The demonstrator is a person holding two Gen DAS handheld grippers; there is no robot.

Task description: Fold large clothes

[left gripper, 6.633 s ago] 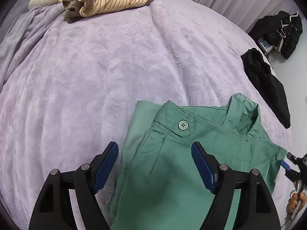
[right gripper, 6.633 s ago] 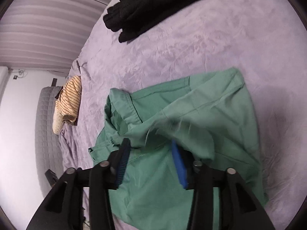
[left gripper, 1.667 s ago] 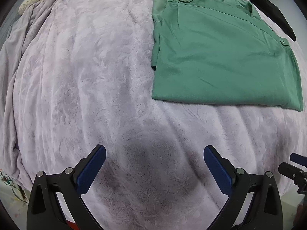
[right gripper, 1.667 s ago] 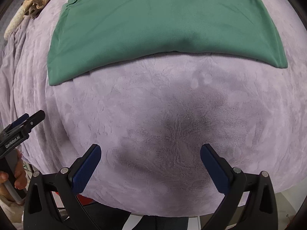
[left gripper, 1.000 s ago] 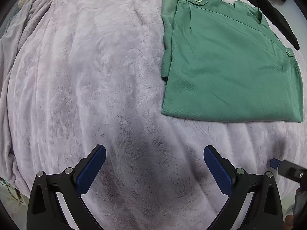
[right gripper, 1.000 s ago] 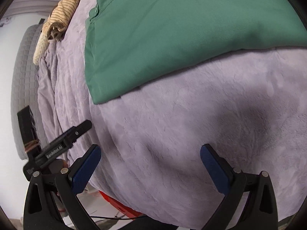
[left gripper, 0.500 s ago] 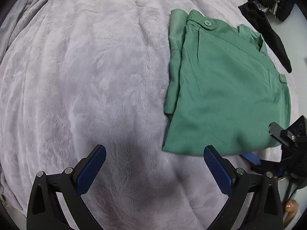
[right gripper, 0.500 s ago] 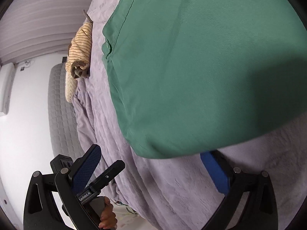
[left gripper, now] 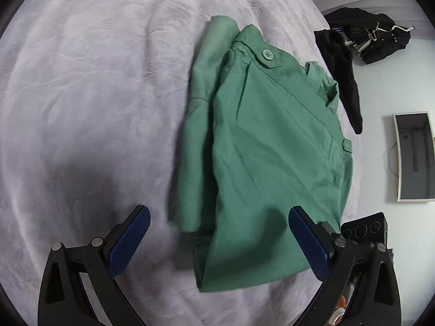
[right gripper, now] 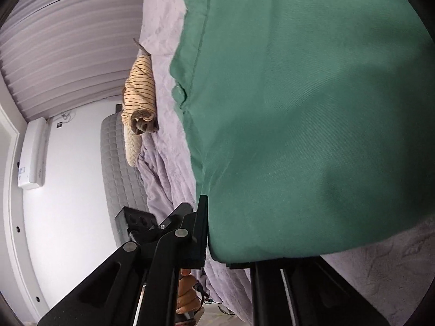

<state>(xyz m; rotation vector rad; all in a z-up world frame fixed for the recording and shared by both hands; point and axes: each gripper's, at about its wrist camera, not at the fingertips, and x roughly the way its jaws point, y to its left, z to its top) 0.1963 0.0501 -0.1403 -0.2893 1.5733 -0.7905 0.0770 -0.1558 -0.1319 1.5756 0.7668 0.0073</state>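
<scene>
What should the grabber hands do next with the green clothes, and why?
Probably close the left gripper on the near hem of the green garment. It is open, straddling that edge, while the right gripper looks clamped on the same hem. With both corners held, the hem could be lifted for another fold.

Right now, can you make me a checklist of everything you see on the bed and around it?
Surface: lilac blanket covering the bed, rumpled, shadowed near the camera.
Job's things: green garment, folded, buttons showing; its near edge is lifted off the blanket.
Clutter: black clothing at the bed's far edge; striped tan garment bunched beside a cream knit item.
Grippers: left hand-held gripper open, pads either side of the garment's near edge, not closed on it; right hand-held gripper shut on the garment's edge.
Cables: thin cord by the wall panel.
Surroundings: dark jacket with hanger, curtain, grey quilted headboard, white wall unit.
</scene>
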